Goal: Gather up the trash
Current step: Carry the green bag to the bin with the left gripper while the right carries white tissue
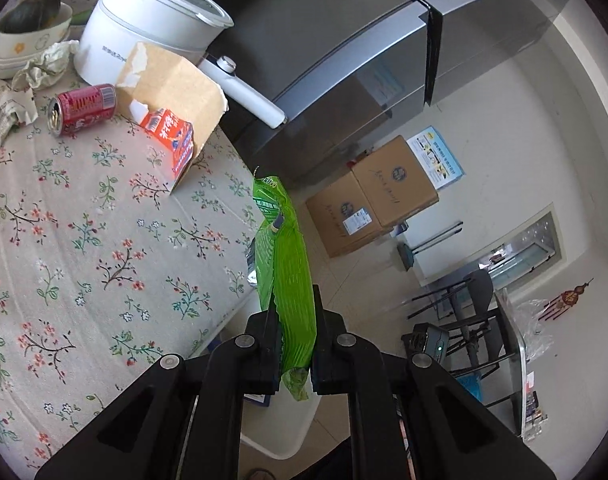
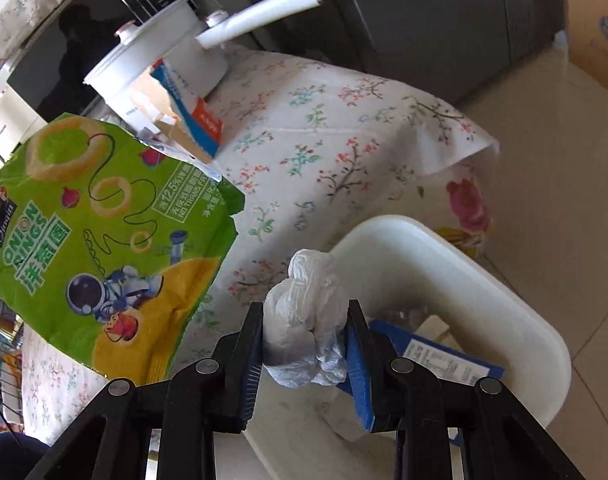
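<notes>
My left gripper (image 1: 294, 304) is shut on a green onion-rings snack bag (image 1: 286, 264) and holds it in the air beside the table edge; the bag also shows at the left of the right wrist view (image 2: 104, 240). My right gripper (image 2: 305, 312) is shut on a crumpled white plastic wad (image 2: 304, 312), held above the white trash bin (image 2: 515, 304), which holds a blue-and-white box (image 2: 443, 356). On the floral tablecloth (image 1: 84, 248) lie a red can (image 1: 82, 109), a torn cardboard carton (image 1: 172, 100) and crumpled paper (image 1: 44, 65).
A white electric pot (image 1: 152, 20) with a long handle stands at the table's back. A bowl with a dark squash (image 1: 32, 24) is at far left. A grey fridge (image 1: 343, 80), cardboard boxes (image 1: 371, 196) and chairs (image 1: 463, 312) stand on the tiled floor.
</notes>
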The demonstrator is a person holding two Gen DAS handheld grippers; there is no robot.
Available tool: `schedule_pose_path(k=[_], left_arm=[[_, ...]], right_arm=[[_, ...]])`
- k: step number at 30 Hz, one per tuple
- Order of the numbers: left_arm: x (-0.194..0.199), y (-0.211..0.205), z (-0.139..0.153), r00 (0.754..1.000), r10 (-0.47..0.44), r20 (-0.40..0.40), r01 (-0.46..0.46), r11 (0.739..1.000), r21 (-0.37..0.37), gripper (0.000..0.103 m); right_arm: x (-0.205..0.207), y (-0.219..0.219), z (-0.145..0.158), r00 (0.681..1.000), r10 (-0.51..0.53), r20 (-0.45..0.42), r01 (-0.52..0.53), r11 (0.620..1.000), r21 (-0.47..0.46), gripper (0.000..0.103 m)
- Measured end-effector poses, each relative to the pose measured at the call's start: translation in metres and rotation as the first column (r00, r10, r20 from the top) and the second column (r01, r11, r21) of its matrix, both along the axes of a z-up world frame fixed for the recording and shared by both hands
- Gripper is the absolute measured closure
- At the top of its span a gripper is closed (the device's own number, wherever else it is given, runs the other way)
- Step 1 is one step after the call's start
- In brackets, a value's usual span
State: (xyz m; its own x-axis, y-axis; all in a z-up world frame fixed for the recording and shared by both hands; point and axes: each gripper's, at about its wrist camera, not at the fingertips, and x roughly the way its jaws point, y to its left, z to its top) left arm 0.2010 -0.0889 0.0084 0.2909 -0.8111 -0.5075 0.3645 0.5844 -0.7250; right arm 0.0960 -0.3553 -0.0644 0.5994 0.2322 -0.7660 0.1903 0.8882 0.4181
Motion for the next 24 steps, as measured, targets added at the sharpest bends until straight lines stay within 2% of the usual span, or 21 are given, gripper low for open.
schedule_pose_path(k=[3,5,7,9,11,16,19,22,24], left_arm=[[-0.005,-0.017,-0.006,1.000,-0.022,0.009,0.021,0.999,0.044,0.093],[-0.008,-0.027,-0.009,0.999,-0.036,0.022,0.035,0.997,0.068,0.093],[-0.009,-0.035,-0.014,0.998,-0.050,0.028,0.047,0.995,0.091,0.093],[-0.009,-0.043,-0.019,0.998,-0.062,0.024,0.059,0.992,0.108,0.093],[-0.010,-0.050,-0.025,0.997,-0.074,0.020,0.071,0.990,0.118,0.093],[-0.012,-0.069,-0.040,0.993,-0.114,0.013,0.111,0.981,0.157,0.093],[-0.014,-0.080,-0.047,0.989,-0.144,0.011,0.140,0.974,0.177,0.093],[-0.017,-0.089,-0.051,0.986,-0.169,0.011,0.163,0.968,0.190,0.093],[-0.019,-0.097,-0.054,0.982,-0.187,0.007,0.182,0.963,0.197,0.093]], right_arm=[[0.003,-0.007,-0.021,0.995,0.016,-0.098,-0.011,0.999,0.053,0.068],[0.006,-0.004,-0.039,0.978,0.063,-0.200,-0.049,0.996,0.074,0.065],[0.007,0.000,-0.063,0.940,0.117,-0.320,-0.087,0.990,0.108,0.062],[0.006,0.000,-0.084,0.902,0.144,-0.407,-0.081,0.982,0.168,0.062],[0.005,-0.001,-0.089,0.895,0.150,-0.421,-0.084,0.982,0.171,0.062],[0.003,-0.007,-0.071,0.919,0.136,-0.371,-0.088,0.986,0.143,0.052],[0.004,-0.008,-0.076,0.908,0.151,-0.392,-0.102,0.984,0.143,0.052],[0.006,0.003,-0.083,0.884,0.217,-0.414,-0.164,0.973,0.160,0.052],[0.005,0.001,-0.077,0.899,0.191,-0.393,-0.148,0.979,0.137,0.052]])
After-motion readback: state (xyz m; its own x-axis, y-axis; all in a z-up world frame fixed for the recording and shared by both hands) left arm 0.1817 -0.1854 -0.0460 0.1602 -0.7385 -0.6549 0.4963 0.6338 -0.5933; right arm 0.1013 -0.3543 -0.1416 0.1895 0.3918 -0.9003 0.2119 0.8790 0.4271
